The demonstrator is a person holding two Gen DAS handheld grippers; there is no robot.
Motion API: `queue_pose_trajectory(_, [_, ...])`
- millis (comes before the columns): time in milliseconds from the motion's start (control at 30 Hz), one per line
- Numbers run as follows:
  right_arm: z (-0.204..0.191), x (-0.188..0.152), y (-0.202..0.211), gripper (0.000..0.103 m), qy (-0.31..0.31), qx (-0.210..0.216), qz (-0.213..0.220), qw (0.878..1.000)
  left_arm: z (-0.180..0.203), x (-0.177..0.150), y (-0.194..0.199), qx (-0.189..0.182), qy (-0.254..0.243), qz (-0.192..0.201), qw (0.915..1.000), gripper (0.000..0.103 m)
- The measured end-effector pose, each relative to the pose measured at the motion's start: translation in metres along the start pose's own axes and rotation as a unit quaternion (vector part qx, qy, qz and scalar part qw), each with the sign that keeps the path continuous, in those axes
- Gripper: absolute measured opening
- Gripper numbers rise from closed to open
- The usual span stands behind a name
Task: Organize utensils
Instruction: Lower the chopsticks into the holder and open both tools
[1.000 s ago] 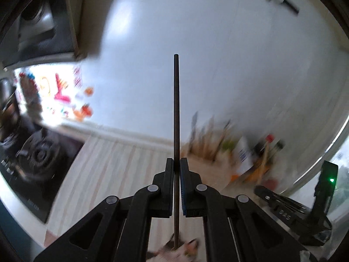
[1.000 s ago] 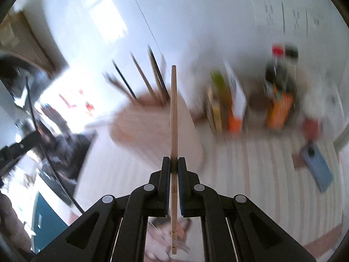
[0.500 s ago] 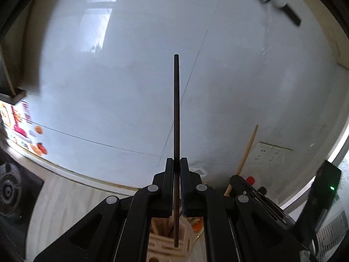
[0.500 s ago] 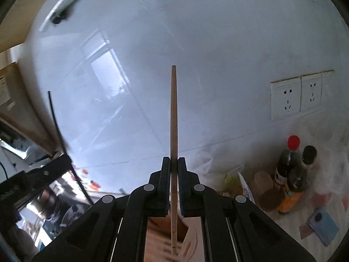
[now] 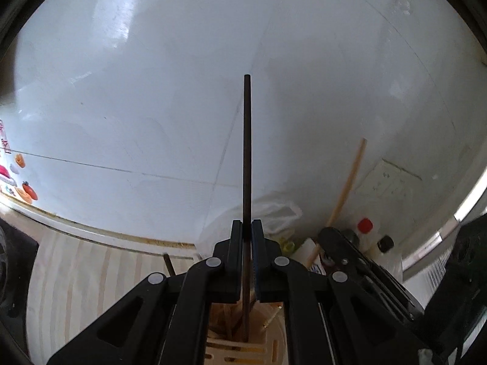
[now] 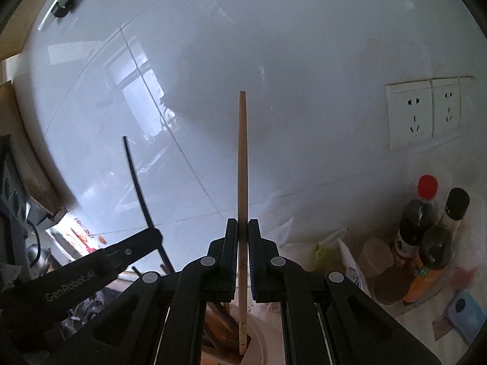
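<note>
Dark chopstick (image 5: 247,158) in left tool (image 5: 247,231)

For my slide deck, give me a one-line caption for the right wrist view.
Right gripper shut on a light wooden chopstick, its lower end over the utensil holder.

Home kitchen. Glossy white wall tiles (image 6: 304,60) behind a pale striped tabletop (image 5: 100,267). Sauce bottles (image 6: 417,213) stand against the wall below wall sockets (image 6: 409,115). Edge of a gas hob (image 5: 12,261) at far left; food stickers (image 5: 24,188) on the tiles.
</note>
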State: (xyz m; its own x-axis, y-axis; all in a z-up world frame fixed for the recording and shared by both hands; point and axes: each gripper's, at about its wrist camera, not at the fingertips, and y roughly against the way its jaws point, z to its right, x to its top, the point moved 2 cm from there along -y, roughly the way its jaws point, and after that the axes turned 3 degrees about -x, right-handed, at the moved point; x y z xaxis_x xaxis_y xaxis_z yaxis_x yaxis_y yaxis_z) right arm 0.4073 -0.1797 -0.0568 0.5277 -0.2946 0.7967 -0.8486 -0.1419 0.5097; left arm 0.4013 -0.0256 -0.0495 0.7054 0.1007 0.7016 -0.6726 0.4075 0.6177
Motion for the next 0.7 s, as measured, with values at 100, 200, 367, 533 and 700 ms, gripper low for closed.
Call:
queue_pose_trajectory(100, [0.000, -0.007, -0.003, 0.007, 0.012, 0.011, -0.016, 1.000, -0.002, -0.005, 0.012, 0.008, -0.010, -0.022, 0.9997, 0.004])
queue_pose_trajectory(200, [-0.003, -0.012, 0.000, 0.007, 0.030, 0.019, -0.037, 0.999, -0.001, -0.008, 0.031, 0.022, -0.021, -0.040, 0.9987, 0.016])
queue_pose_trajectory(367, [0.010, -0.014, 0.029, 0.044, 0.029, 0.022, -0.041, 0.999, -0.004, -0.017, 0.082, 0.073, -0.023, -0.010, 0.9970, 0.082])
queue_pose_trajectory(533, [0.015, -0.025, 0.056, 0.069, 0.045, -0.019, -0.058, 0.997, -0.016, -0.043, 0.113, 0.129, -0.012, -0.001, 0.9916, 0.103])
queue_pose_trajectory(700, [0.004, -0.048, 0.069, 0.100, 0.092, -0.069, -0.085, 0.990, -0.013, -0.076, 0.109, 0.178, -0.014, -0.021, 0.9837, 0.103])
